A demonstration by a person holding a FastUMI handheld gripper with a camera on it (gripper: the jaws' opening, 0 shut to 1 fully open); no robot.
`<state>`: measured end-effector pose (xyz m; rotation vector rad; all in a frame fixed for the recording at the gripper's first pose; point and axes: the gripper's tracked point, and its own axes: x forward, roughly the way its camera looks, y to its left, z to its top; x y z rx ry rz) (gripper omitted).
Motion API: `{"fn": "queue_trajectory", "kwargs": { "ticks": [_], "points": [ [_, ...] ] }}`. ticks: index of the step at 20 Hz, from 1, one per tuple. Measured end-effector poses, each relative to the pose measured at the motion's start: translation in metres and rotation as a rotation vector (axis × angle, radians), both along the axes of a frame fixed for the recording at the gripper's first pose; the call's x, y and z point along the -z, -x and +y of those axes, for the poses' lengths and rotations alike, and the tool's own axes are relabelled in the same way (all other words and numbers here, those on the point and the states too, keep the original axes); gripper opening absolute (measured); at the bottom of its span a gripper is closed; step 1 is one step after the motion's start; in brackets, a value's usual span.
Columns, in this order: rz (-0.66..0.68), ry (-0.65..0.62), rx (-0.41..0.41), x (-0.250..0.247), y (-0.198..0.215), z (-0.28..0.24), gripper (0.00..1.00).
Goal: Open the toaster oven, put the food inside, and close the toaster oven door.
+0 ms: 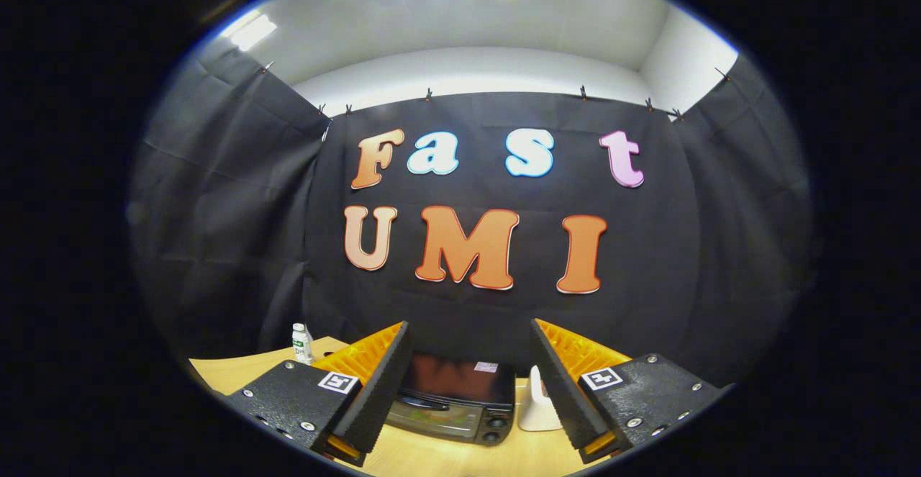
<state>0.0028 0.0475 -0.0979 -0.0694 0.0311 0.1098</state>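
A dark toaster oven (pixel 457 403) stands on the wooden table (pixel 237 370), its glass door shut, just beyond and between my fingers. My gripper (pixel 471 362) hangs open above the table in front of the oven, with nothing between its fingers. The left finger (pixel 378 391) covers the oven's left edge. Something pale shows through the door glass, too small to tell what.
A white object (pixel 538 406) stands right of the oven, partly behind the right finger (pixel 557 383). A small white bottle with a green label (pixel 302 343) stands at the table's far left. Black cloth walls close the booth behind and at both sides.
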Motion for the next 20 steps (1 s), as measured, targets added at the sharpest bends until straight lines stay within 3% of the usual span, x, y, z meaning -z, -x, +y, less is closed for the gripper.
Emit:
{"fn": "queue_trajectory", "kwargs": {
  "ticks": [7,20],
  "points": [
    [-0.106,0.026,-0.035,-0.059,0.033,-0.009,0.98],
    [-0.118,-0.029,0.003,-0.091,0.054,-0.034,0.99]
  ]
}}
